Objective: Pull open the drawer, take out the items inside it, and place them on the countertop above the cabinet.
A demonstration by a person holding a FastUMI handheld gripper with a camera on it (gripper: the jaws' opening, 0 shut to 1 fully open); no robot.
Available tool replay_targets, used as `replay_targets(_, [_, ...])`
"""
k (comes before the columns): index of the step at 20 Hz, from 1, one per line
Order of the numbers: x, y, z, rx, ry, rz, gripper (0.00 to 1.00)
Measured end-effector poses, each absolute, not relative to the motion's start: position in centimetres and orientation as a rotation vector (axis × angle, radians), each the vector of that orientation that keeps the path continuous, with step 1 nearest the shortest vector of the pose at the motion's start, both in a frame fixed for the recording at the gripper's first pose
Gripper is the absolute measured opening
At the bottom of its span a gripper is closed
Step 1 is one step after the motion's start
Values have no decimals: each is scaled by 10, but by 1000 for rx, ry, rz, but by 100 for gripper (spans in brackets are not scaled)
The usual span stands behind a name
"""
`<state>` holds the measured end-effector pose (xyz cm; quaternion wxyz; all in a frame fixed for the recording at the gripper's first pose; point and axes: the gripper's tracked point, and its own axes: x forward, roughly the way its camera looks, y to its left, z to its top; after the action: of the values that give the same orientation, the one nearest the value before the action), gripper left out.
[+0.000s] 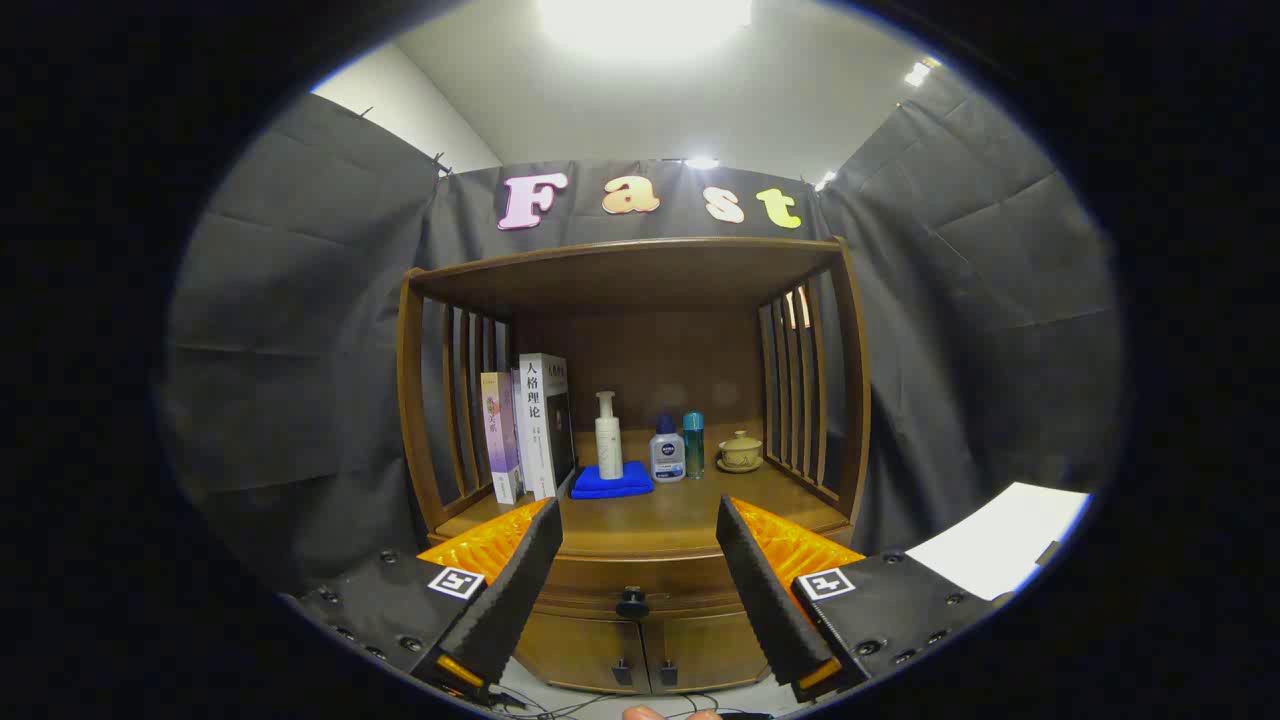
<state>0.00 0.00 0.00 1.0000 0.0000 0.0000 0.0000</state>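
Note:
A brown wooden cabinet stands ahead of me, its countertop (680, 515) under a slatted hutch. Below the countertop the drawer (640, 580) is closed, with a dark round knob (632, 603) at its middle. My gripper (638, 520) is open, nothing between its fingers; the knob shows in the gap between them, some way beyond. On the countertop stand several books (528, 428), a white pump bottle (608, 437) on a folded blue cloth (612, 481), a small grey-and-blue bottle (667, 452), a teal bottle (693, 444) and a lidded tea cup (741, 451).
Two lower cabinet doors (640, 655) with small handles sit under the drawer. A white sheet (1005, 540) lies off to the right of the cabinet. Cables (610, 705) run on the floor below, and a fingertip (640, 713) shows near them. Black cloth walls surround the cabinet.

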Motion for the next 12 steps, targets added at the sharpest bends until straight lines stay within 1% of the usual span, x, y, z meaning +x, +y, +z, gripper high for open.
replay_targets(6, [18, 0, -41, -14, 73, 0, 98])
replay_targets(12, [30, -5, -59, 6, 101, -11, 98])
